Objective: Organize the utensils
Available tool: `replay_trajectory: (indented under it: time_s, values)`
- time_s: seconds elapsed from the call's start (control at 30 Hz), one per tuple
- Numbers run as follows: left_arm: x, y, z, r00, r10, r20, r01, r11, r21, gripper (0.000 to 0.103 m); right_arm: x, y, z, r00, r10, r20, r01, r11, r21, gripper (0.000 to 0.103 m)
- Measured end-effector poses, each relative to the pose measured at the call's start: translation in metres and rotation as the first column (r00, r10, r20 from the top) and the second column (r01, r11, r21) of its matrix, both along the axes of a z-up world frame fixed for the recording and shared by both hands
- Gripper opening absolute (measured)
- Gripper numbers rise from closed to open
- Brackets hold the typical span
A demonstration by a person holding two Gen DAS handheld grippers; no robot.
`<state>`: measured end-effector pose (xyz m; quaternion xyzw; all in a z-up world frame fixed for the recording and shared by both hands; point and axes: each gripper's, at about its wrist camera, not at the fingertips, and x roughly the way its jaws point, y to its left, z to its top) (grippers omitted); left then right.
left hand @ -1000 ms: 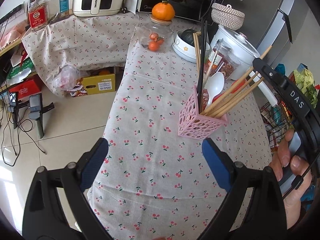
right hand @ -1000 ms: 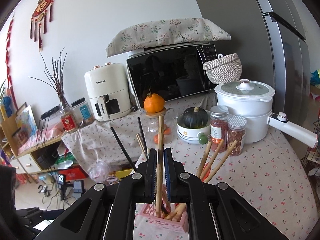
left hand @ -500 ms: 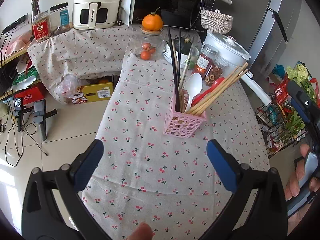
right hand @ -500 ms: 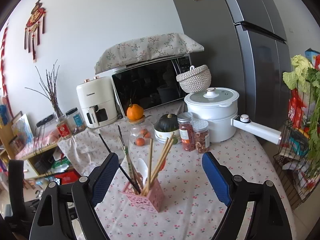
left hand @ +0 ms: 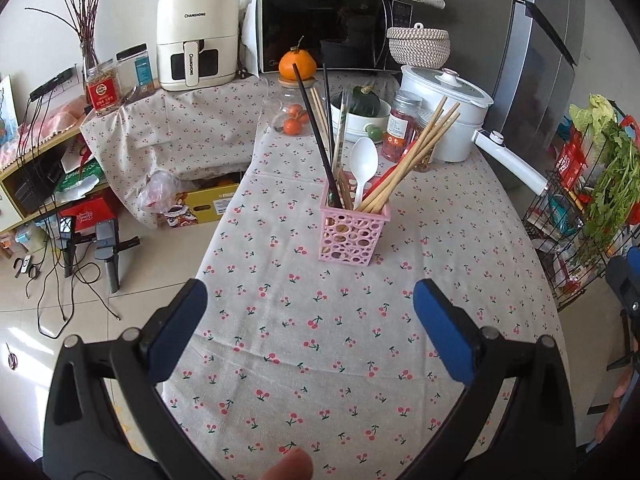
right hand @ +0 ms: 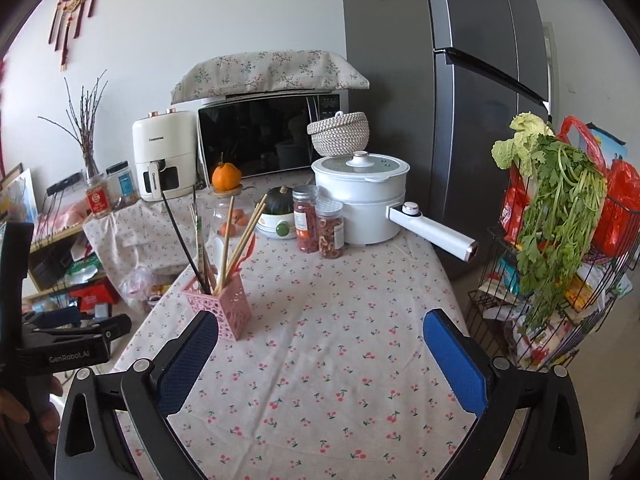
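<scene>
A pink perforated plastic utensil holder is seen upright on the cherry-print tablecloth, used here as ref. Wooden chopsticks, black chopsticks & a white plastic spoon are stood inside it, leaning. The left gripper is held wide open w/ nothing between its blue pads, near side of the holder. The right gripper is opening, nothing between its pads; holder just beyond its left finger. A white lidded pot is set behind the holder.
</scene>
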<state>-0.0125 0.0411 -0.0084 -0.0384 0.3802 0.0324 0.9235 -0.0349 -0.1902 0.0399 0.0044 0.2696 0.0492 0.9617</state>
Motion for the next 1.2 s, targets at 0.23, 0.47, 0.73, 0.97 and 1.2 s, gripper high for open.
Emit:
replay_trajectory:
  time_s: [0.23,0.47,0.73,0.97,1.2]
  values:
    - [0.000,-0.012,-0.002,1.000,-0.011,0.012,0.010,1.000,0.020,0.102,0.003,-0.006,-0.011,0.999,-0.009,-0.032,0.009,1.000,-0.014,0.103]
    - [0.000,-0.016,-0.003,1.000,-0.017,0.009,0.017,1.000,0.026,0.102,0.012,-0.005,-0.016,0.998,-0.009,-0.065,0.010,1.000,0.001,0.103]
    - [-0.004,-0.013,-0.001,1.000,-0.010,0.024,0.009,0.999,0.042,0.102,0.016,-0.004,-0.019,0.996,-0.018,-0.083,0.019,1.000,0.020,0.103]
    - [-0.007,-0.015,0.004,0.999,-0.014,0.050,0.011,0.998,0.058,0.102,0.017,-0.004,-0.020,0.996,-0.024,-0.084,0.024,1.000,0.008,0.103]
    - [-0.008,-0.019,0.006,0.997,-0.024,0.067,0.019,0.997,0.073,0.102,0.018,0.000,-0.021,0.995,-0.014,-0.094,0.015,1.000,0.003,0.103]
